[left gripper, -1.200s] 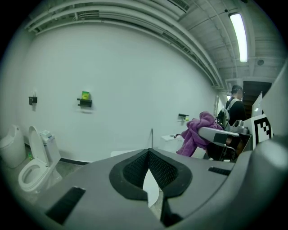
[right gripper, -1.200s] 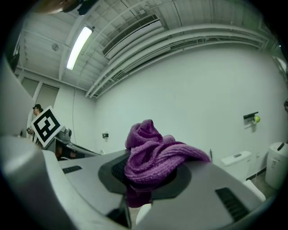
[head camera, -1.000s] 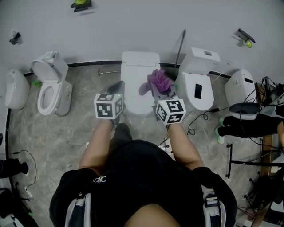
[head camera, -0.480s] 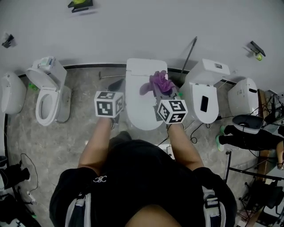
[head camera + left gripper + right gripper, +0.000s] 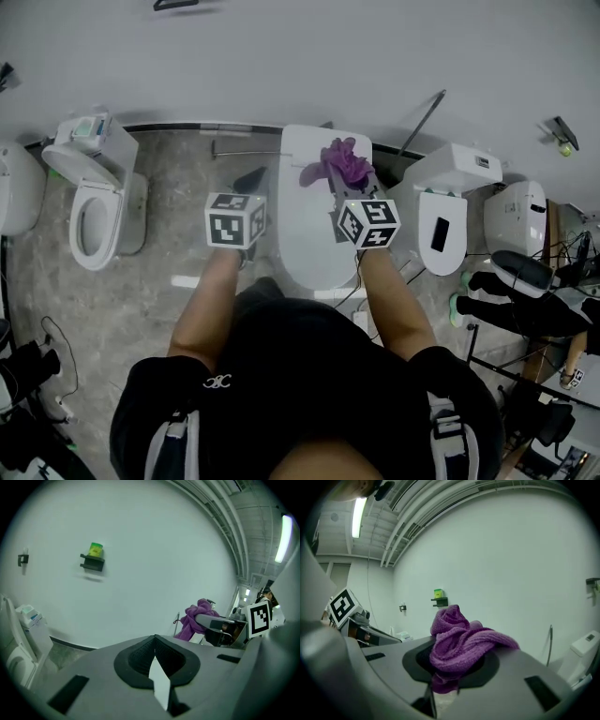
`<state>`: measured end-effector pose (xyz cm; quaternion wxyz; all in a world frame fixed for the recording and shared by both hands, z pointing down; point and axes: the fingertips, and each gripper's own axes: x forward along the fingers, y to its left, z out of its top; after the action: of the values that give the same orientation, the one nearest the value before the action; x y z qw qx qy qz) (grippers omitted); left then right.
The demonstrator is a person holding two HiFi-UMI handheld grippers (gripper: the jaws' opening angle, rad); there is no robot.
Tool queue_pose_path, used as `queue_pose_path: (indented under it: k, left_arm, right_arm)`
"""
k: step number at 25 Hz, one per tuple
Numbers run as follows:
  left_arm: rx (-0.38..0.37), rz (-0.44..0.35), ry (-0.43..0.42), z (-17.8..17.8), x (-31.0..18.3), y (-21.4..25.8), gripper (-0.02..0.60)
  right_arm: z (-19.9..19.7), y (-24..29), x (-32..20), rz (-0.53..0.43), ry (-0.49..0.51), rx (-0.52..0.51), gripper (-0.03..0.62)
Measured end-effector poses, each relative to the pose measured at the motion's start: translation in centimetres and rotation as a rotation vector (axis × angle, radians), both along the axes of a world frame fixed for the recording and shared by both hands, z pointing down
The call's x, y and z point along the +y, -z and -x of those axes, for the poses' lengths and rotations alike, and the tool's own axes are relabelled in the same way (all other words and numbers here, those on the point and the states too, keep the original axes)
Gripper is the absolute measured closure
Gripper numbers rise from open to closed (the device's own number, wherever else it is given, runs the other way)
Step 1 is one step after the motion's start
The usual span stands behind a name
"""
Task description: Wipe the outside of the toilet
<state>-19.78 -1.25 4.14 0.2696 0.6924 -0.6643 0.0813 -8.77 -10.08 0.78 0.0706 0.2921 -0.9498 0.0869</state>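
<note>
Toilet [image 5: 311, 234], white with its lid shut, is found at 12 o'clock before the person, backed against the wall. Purple cloth [image 5: 343, 165] is clamped in the jaws of the right gripper [image 5: 451, 666] and held over the lid's far part, at 1 o'clock; contact cannot be confirmed. Left gripper [image 5: 154, 654] is held at 11 o'clock beside the toilet, jaws pressed together, empty.

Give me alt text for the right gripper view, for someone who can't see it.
The right gripper is shut on a bunched purple cloth, held up before a plain white wall. A toilet tank shows at far right.
</note>
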Motion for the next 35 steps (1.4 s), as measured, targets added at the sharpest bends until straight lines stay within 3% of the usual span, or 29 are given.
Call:
queue_pose_path:
  k: [10,17,25,32,35]
  left_arm:
    - [0.05,0.114,-0.002,5.6,-4.0,-7.4,0.575]
    - [0.069,0.148,-0.006,6.9,-6.0,-14.3,0.575]
    - [0.118,0.207,0.064,7.2,-7.4,-24.2,0.575]
    - [0.112,0.244,0.093,8.1,-7.5,-29.9,0.575]
    - [0.112,0.273,0.092,8.4,-6.9,-31.7,0.575]
  right_arm:
    - [8.2,-7.8,-7.5,0.043,0.073,0.078,0.513]
    - [12.1,-16.7,-11.7,0.071,0.188,0.169,0.513]
    - [15.1,-27.2,-19.1,0.024,0.2,0.225,0.513]
    - [19.0,-33.9,-22.8,-0.05,0.278,0.265,0.513]
    - [20.2,-37.8,-23.9,-0.065,0.295,0.333,0.513]
